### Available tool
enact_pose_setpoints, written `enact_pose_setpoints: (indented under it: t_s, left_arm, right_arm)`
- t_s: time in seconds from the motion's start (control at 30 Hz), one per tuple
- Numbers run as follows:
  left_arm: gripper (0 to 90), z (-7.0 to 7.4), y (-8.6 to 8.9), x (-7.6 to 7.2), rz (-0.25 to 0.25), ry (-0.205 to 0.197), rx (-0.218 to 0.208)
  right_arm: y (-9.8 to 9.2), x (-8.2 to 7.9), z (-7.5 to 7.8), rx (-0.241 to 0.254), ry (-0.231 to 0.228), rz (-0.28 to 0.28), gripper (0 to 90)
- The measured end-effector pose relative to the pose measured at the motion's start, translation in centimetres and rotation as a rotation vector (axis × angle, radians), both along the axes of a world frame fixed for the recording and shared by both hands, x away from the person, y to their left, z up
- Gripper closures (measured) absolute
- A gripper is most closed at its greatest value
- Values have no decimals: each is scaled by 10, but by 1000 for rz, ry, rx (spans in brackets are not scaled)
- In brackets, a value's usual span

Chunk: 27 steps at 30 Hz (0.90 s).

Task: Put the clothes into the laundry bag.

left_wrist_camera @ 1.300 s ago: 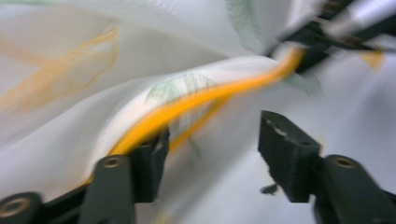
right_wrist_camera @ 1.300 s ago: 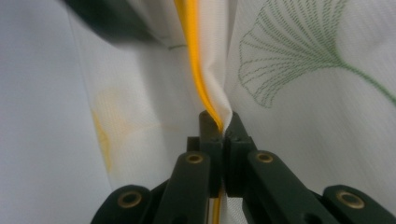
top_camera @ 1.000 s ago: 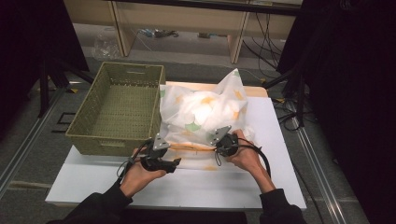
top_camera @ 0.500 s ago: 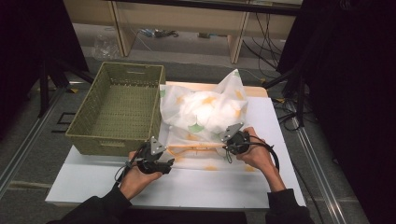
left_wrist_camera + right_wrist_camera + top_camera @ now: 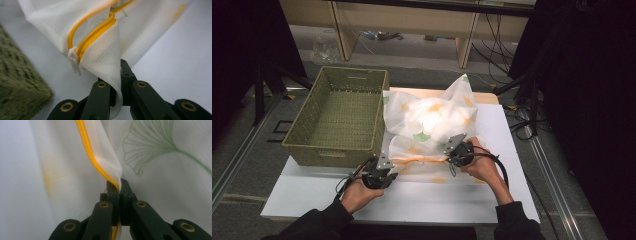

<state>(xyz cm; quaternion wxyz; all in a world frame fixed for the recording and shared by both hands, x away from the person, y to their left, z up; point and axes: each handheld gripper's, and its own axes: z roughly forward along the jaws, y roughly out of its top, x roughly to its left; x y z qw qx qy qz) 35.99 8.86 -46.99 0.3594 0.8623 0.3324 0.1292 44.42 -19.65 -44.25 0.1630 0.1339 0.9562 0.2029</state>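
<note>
A white mesh bag [image 5: 432,117] with yellow and green leaf prints lies on the white table [image 5: 412,202], its orange zipper [image 5: 419,160] along the near edge. My left gripper [image 5: 393,166] holds the left end: its jaws have just been closing and are shut on the fabric corner [image 5: 107,57] beside the white zipper pull [image 5: 74,60]. The left gripper [image 5: 118,75] pinches the cloth between its tips. My right gripper [image 5: 448,156] is shut on the zipper's other end. In the right gripper view, my gripper [image 5: 117,187] clamps the yellow zipper tape [image 5: 86,147] and mesh.
An olive woven basket [image 5: 332,152] stands at the table's left, close to my left gripper, and looks empty. Bare tabletop runs along the front edge. Black stands and cables [image 5: 522,115] sit off the table to the right.
The left gripper's jaws have closed on the bag's corner by the zipper pull. The right gripper keeps its grip; its hand has barely shifted.
</note>
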Motion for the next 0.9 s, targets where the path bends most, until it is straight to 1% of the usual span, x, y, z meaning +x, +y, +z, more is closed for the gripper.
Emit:
enact_pose_setpoints:
  t_s: [0.07, 0.1, 0.17, 0.23, 0.27, 0.3, 0.33, 0.4, 0.43, 0.47, 0.5, 0.53, 0.57, 0.6, 0.63, 0.67, 0.7, 0.73, 0.77, 0.8, 0.83, 0.87, 0.9]
  left_arm:
    - [879, 1, -1, -6, -26, 9, -4]
    - [879, 1, -2, -8, -37, 18, -16]
    - [880, 2, -4, -11, -57, 26, -20]
    - [882, 2, -4, -13, -76, 29, -9]
    - [882, 1, -4, -13, -76, 43, -16]
    - [883, 1, -3, -13, -103, 46, -16]
    - [883, 0, -3, -14, -103, 64, -31]
    - [884, 0, -2, -17, -120, 63, -31]
    - [884, 0, -1, -16, -140, 66, -33]
    - [884, -1, -1, -17, -136, 71, -39]
    - [884, -1, -1, -17, -132, 85, -43]
    - [884, -1, 0, -18, -135, 92, -35]
    - [884, -2, 3, -17, -158, 106, -32]
    - [883, -2, 6, -18, -169, 117, -27]
    - [882, -3, 9, -19, -148, 117, -30]
    - [881, -4, 12, -19, -137, 124, -41]
    - [879, -2, 17, -19, -121, 115, -40]
    - [879, -1, 20, -19, -114, 122, -66]
    - [879, 0, 24, -18, -112, 113, -59]
    - [878, 0, 27, -17, -95, 103, -53]
    - [878, 0, 29, -17, -83, 107, -52]
    - [877, -1, 31, -16, -85, 102, -52]
    - [877, -2, 32, -16, -73, 116, -59]
  right_arm:
    - [8, 8, -7, -6, -14, -13, 899]
    - [11, 12, -10, -9, -15, -28, 899]
    - [15, 22, -15, -10, -54, -57, 899]
    - [15, 32, -19, -15, -92, -74, 899]
    - [15, 37, -19, -8, -104, -76, 899]
    - [14, 41, -19, -2, -106, -101, 899]
    - [13, 46, -19, 4, -126, -101, 899]
    - [11, 52, -19, 14, -156, -140, 899]
    - [11, 55, -18, 18, -172, -147, 899]
    - [11, 58, -17, 41, -172, -161, 899]
    - [13, 60, -17, 49, -168, -160, 899]
    - [18, 61, -16, 36, -177, -155, 899]
    - [22, 60, -16, 22, -188, -147, 899]
    - [25, 59, -17, 9, -190, -132, 899]
    - [28, 56, -19, 5, -188, -129, 899]
    - [28, 53, -19, -11, -173, -113, 899]
    - [28, 50, -18, -19, -165, -98, 899]
    - [27, 46, -16, -19, -162, -89, 898]
    - [25, 43, -12, -29, -163, -50, 898]
    - [23, 38, -7, -24, -154, -34, 898]
    - [21, 30, -1, -17, -134, -46, 898]
    - [20, 26, 5, -5, -132, -20, 898]
    - [18, 18, 10, 10, -113, -26, 898]
